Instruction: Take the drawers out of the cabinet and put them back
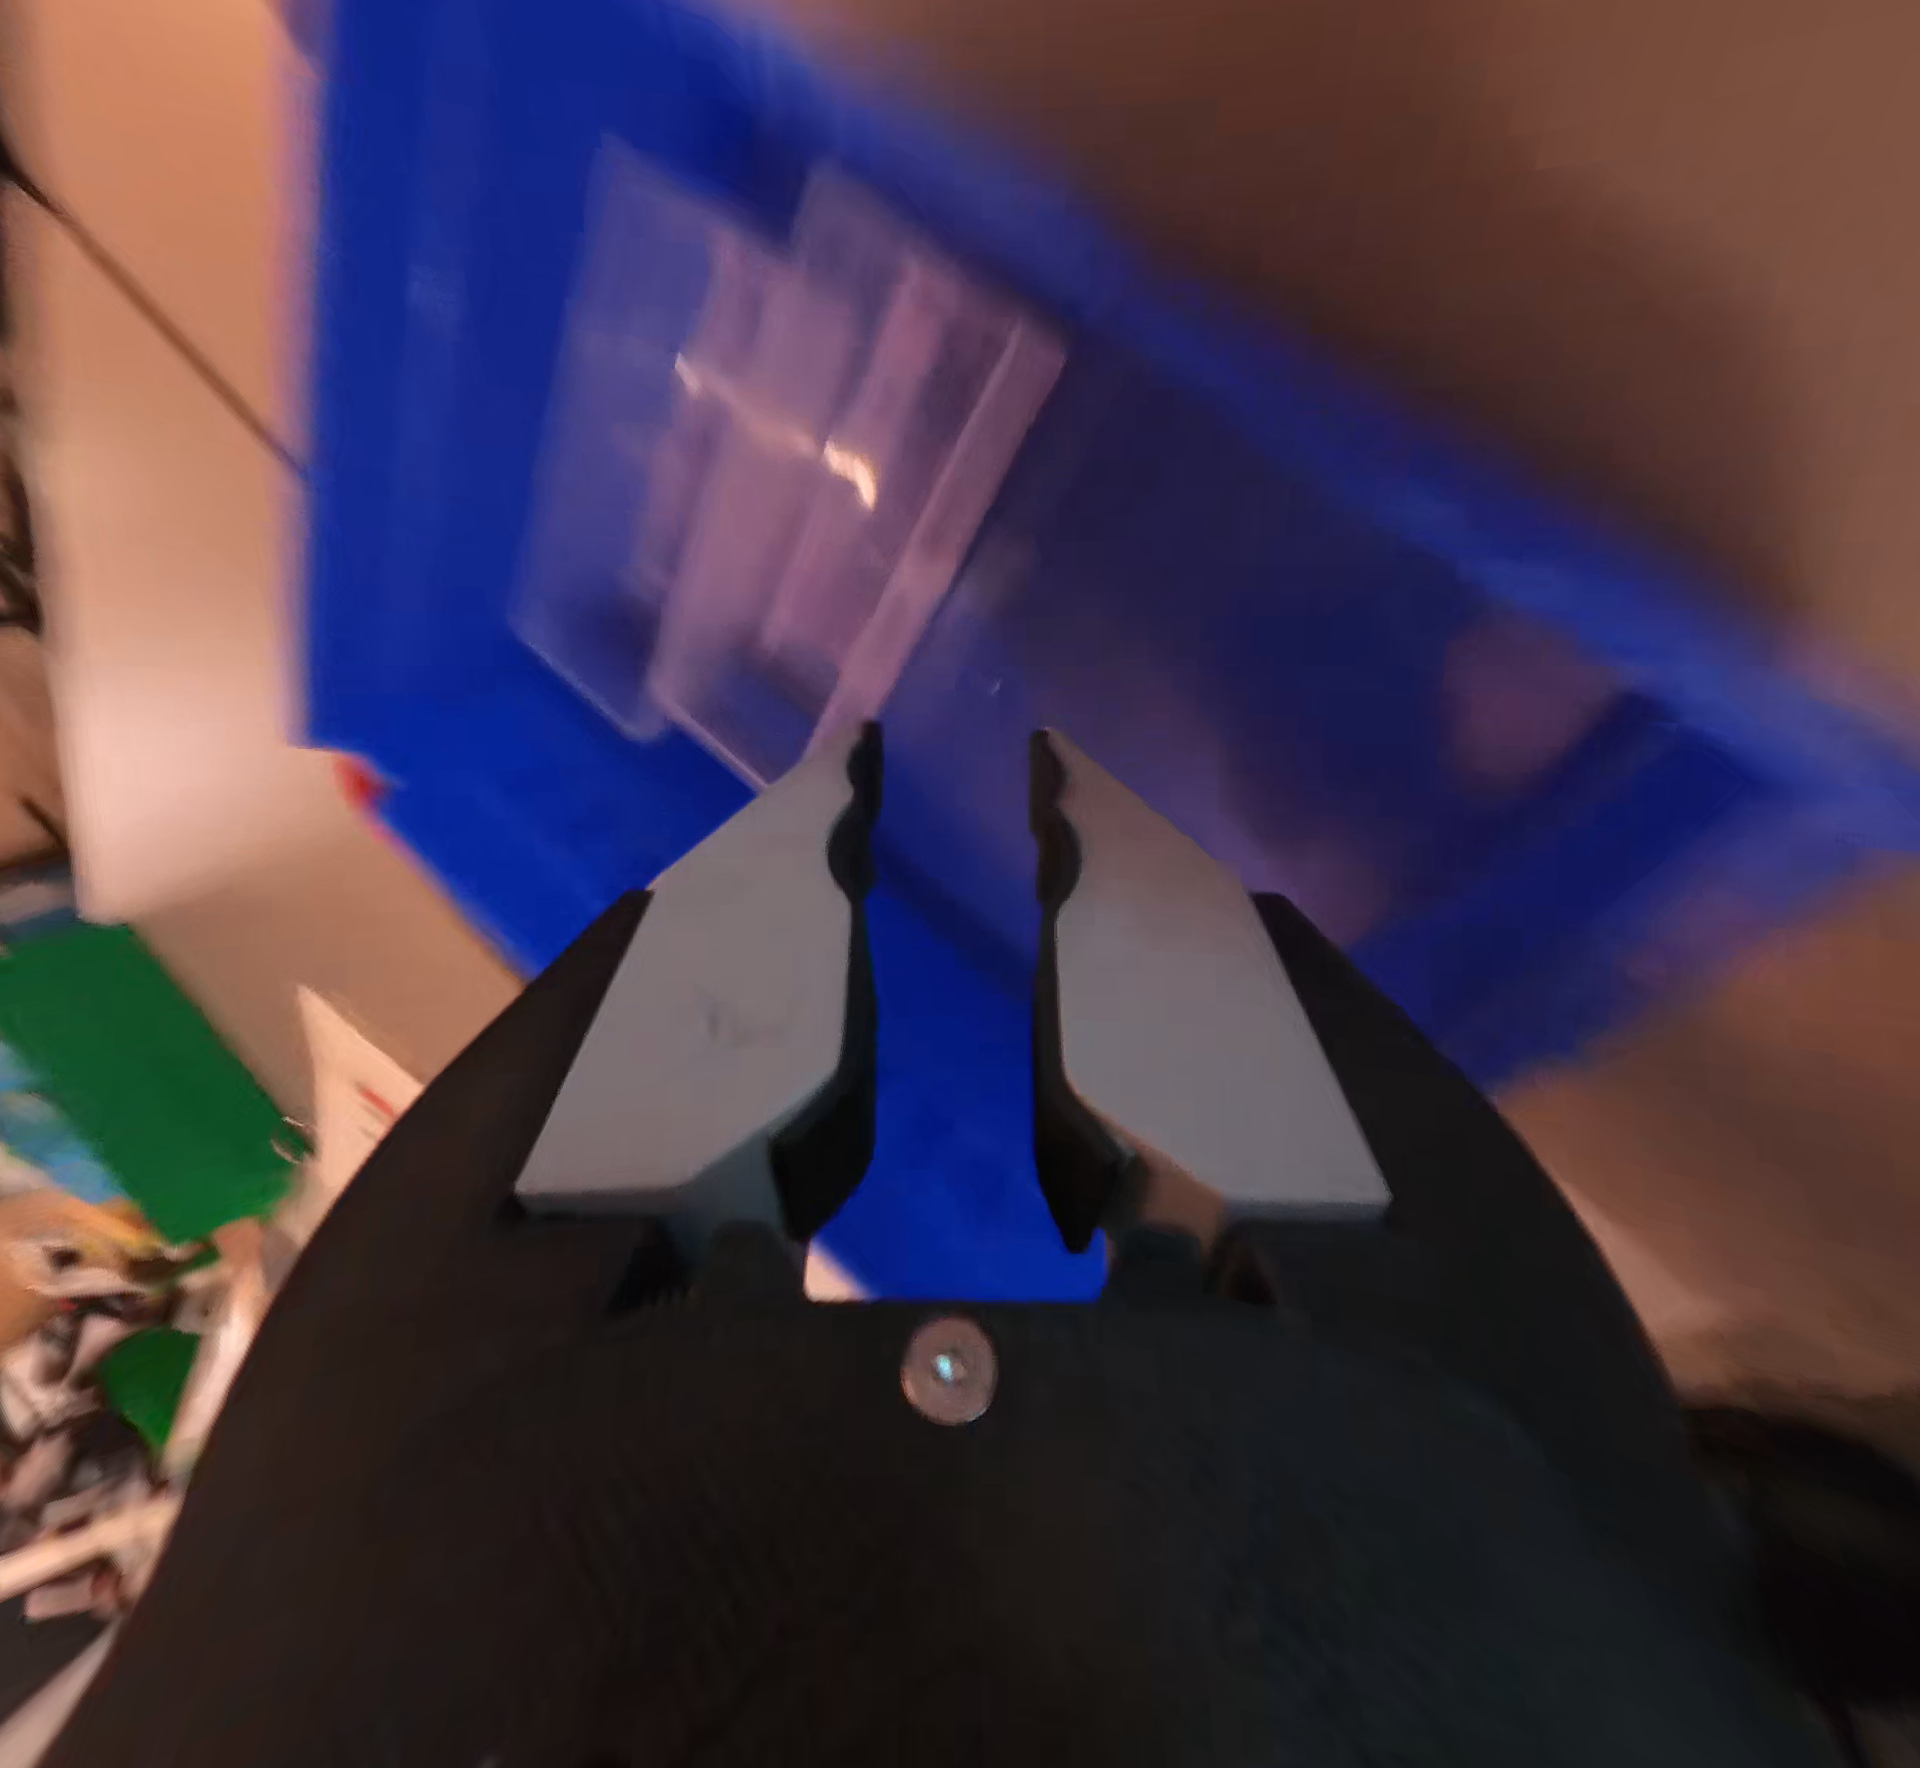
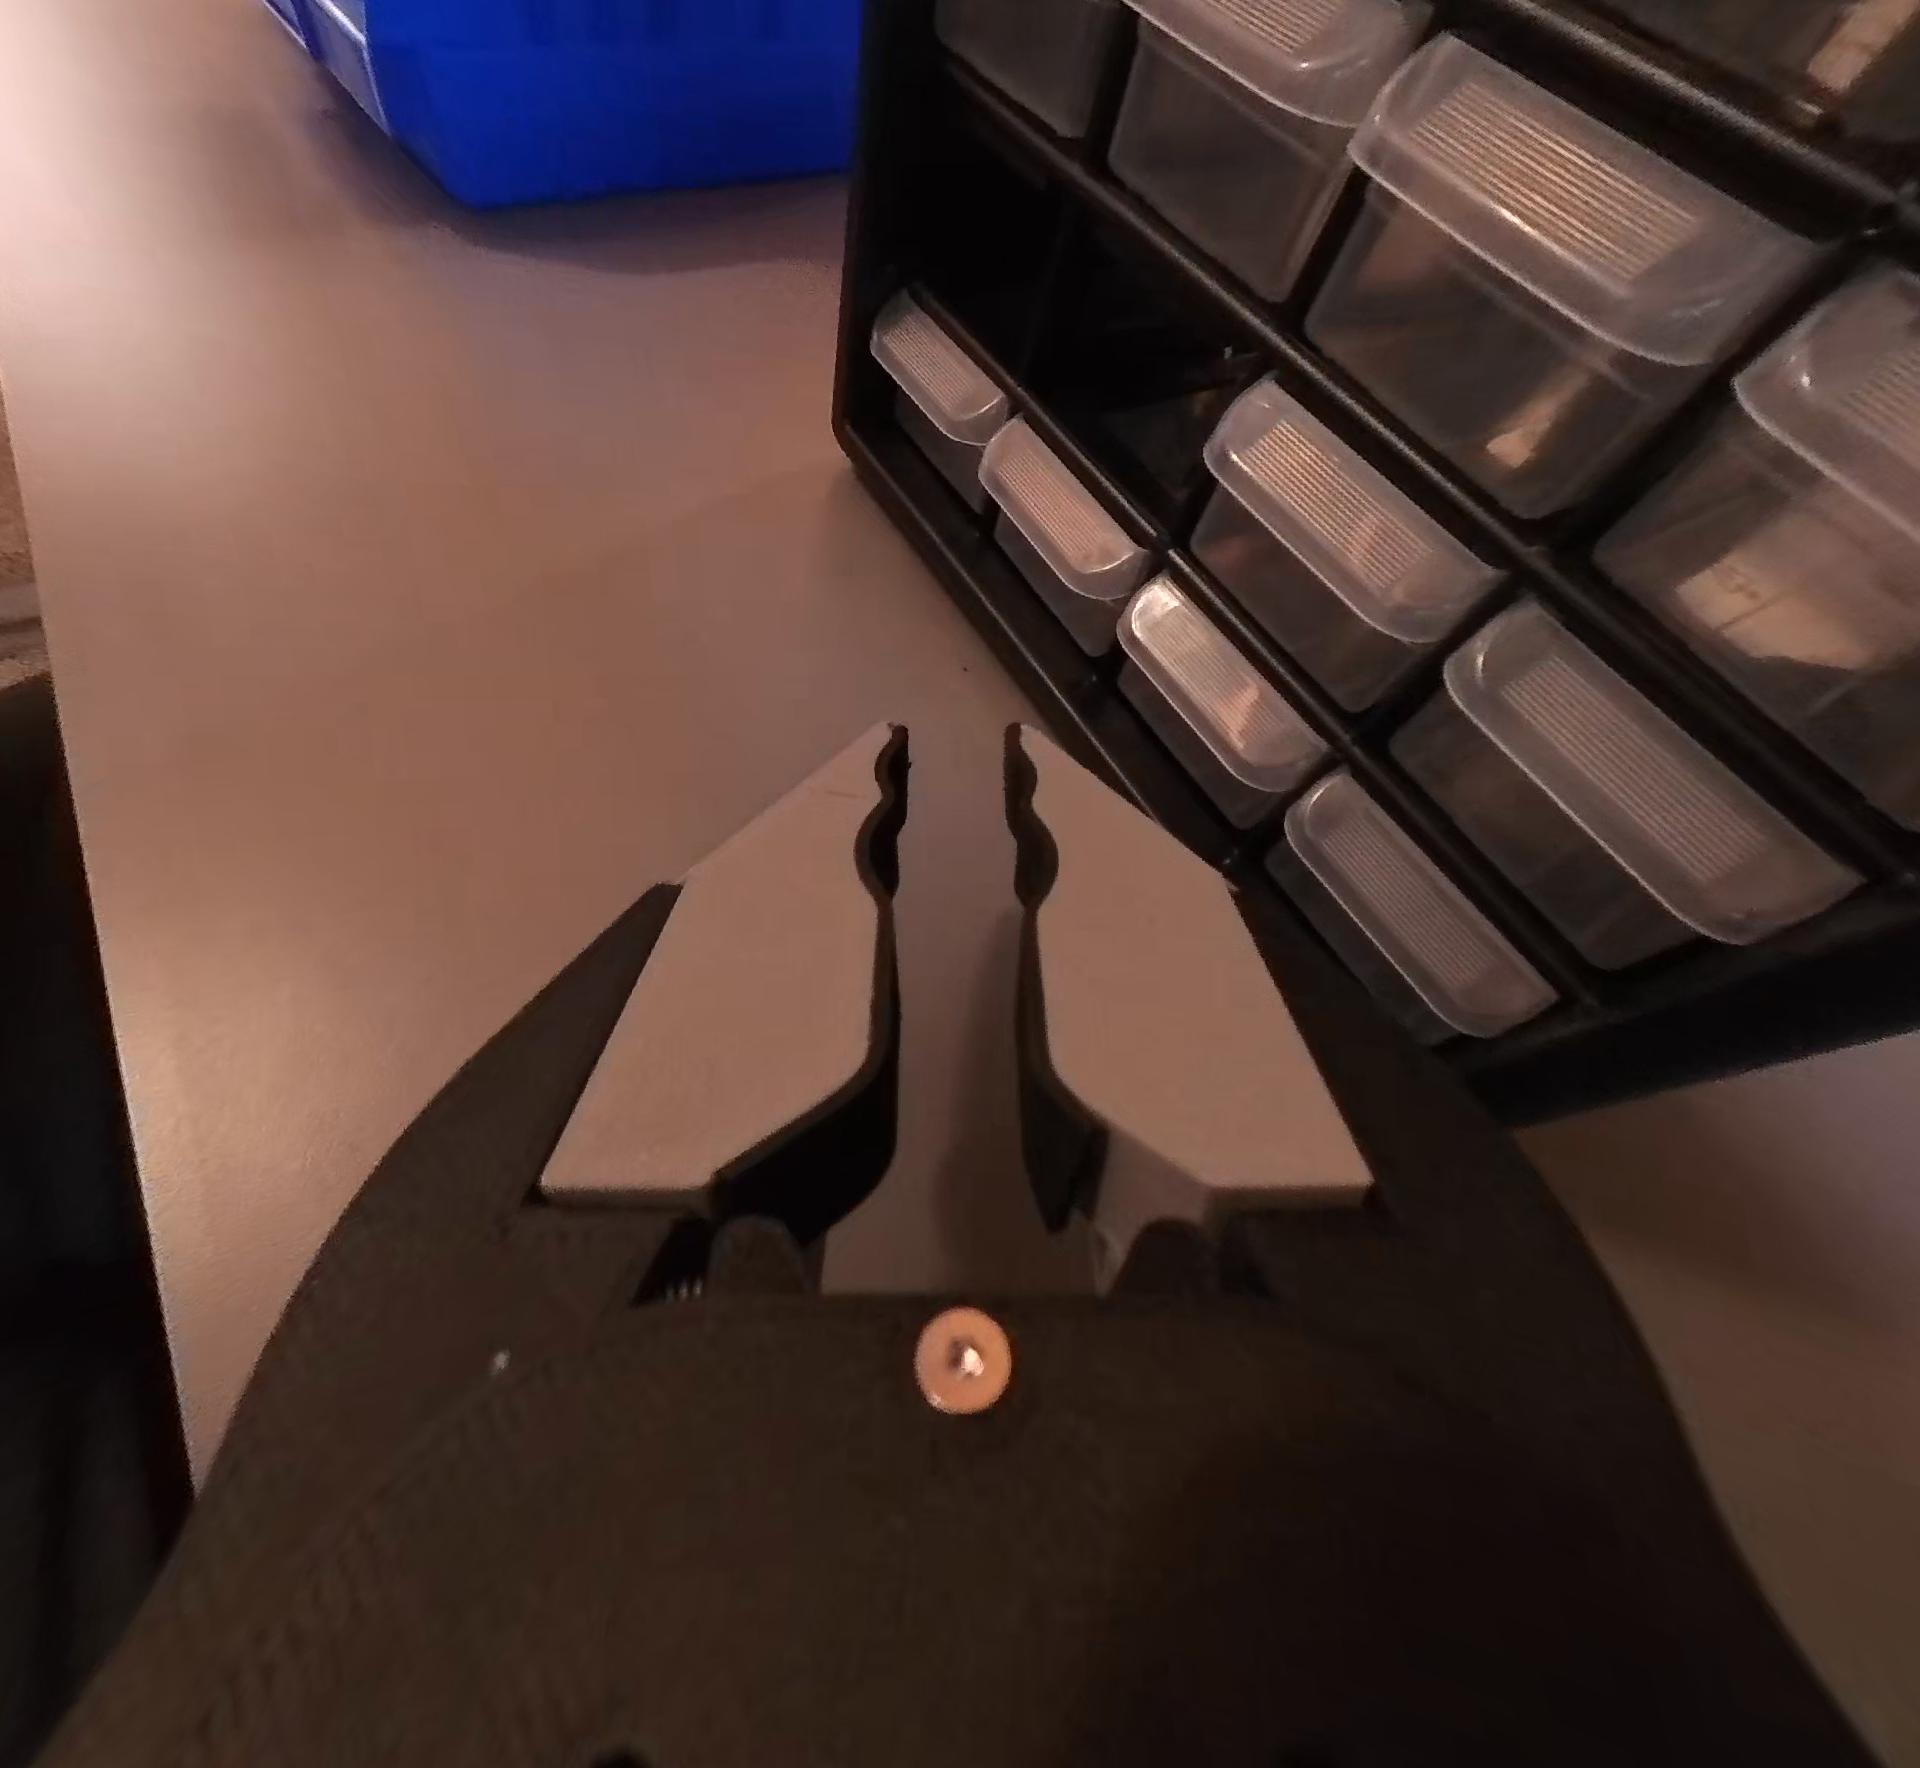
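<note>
A black cabinet (image 2: 1039,596) with several clear plastic drawers (image 2: 1340,534) stands on the table at the right of the right wrist view. Dark empty slots (image 2: 1101,305) show near its left side. My right gripper (image 2: 956,736) is open and empty, low over the table just left of the cabinet's bottom corner. In the blurred left wrist view, a blue bin (image 1: 499,284) holds clear drawers (image 1: 769,461). My left gripper (image 1: 951,742) is open and empty above the bin, just past the drawers.
The blue bin (image 2: 582,25) also shows in the right wrist view, on the tan table (image 2: 416,523) left of the cabinet. The table's left edge (image 2: 94,679) drops to dark floor. Green and mixed clutter (image 1: 135,1074) lies at the lower left of the left wrist view.
</note>
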A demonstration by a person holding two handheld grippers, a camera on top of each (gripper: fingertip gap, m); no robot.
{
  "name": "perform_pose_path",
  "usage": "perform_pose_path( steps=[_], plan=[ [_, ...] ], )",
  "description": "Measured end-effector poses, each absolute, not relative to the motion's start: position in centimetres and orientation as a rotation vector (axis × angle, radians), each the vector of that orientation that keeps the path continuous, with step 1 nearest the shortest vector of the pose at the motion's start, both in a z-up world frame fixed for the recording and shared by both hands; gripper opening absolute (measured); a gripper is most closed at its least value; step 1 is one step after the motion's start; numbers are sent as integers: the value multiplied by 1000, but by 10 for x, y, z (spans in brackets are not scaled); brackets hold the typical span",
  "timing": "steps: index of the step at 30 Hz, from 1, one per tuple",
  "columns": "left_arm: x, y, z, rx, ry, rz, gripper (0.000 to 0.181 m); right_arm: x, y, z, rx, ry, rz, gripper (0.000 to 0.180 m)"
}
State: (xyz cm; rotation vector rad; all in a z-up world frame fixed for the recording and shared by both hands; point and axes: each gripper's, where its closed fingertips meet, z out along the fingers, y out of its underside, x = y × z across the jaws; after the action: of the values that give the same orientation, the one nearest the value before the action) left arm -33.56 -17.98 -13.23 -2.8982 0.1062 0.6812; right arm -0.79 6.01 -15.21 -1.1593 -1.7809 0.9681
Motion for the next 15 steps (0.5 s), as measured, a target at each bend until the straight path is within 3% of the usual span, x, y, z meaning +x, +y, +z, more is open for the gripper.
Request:
perform_pose_path(
  steps=[11, 12, 15],
  plan=[
    [-383, -172, -195, -2953, 77, 685, 42, -9, 64, -157, -1179, -1785, 921, 14],
    [-387, -172, -200, -2949, 72, 737, 18, -9, 64, -158, -1178, -1788, 917, 14],
    [-385, -173, -204, -2967, 134, 799, 5, -9, 64, -157, -1175, -1785, 912, 13]
  ],
)
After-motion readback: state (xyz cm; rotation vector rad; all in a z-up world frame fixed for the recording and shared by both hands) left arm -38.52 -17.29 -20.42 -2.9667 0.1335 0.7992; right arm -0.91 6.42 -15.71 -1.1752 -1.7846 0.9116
